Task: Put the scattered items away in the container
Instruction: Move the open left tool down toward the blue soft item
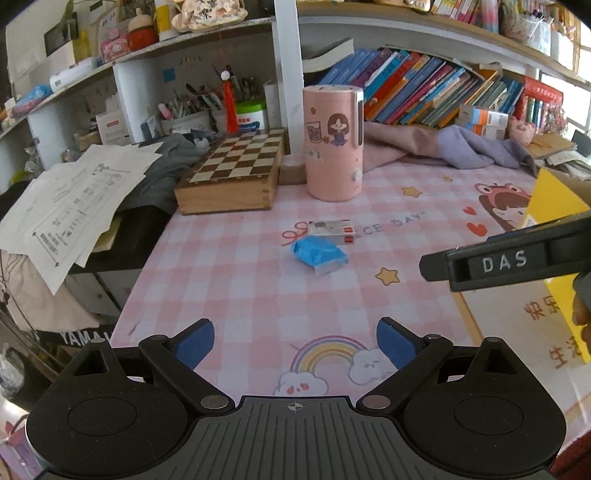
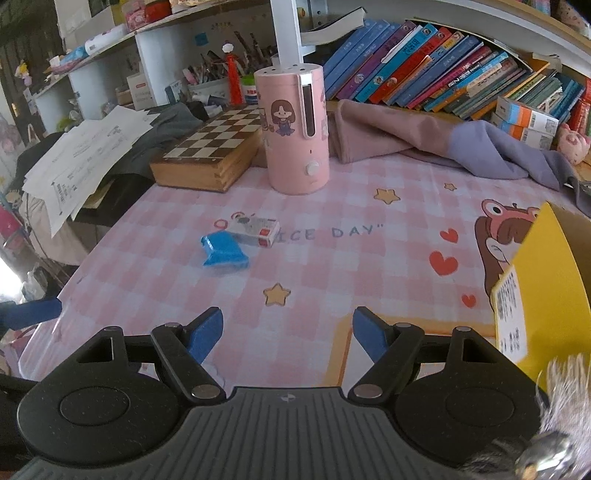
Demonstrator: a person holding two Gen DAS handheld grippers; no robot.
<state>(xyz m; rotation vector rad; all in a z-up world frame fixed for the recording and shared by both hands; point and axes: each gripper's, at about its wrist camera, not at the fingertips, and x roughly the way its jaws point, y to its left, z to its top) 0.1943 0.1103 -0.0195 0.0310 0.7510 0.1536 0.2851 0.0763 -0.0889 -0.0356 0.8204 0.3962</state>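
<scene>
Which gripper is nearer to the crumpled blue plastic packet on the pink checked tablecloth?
Left, slightly. The left gripper faces the crumpled blue plastic packet nearly straight ahead; from the right gripper it lies ahead and leftward.

You get soft daylight and a clear, bright view. The shelf (image 1: 424,29) bends at the edges. The corners go dark.

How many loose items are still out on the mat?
2: a blue packet mid-mat, and a small white box touching it just behind. The yellow container may hide others.
</scene>
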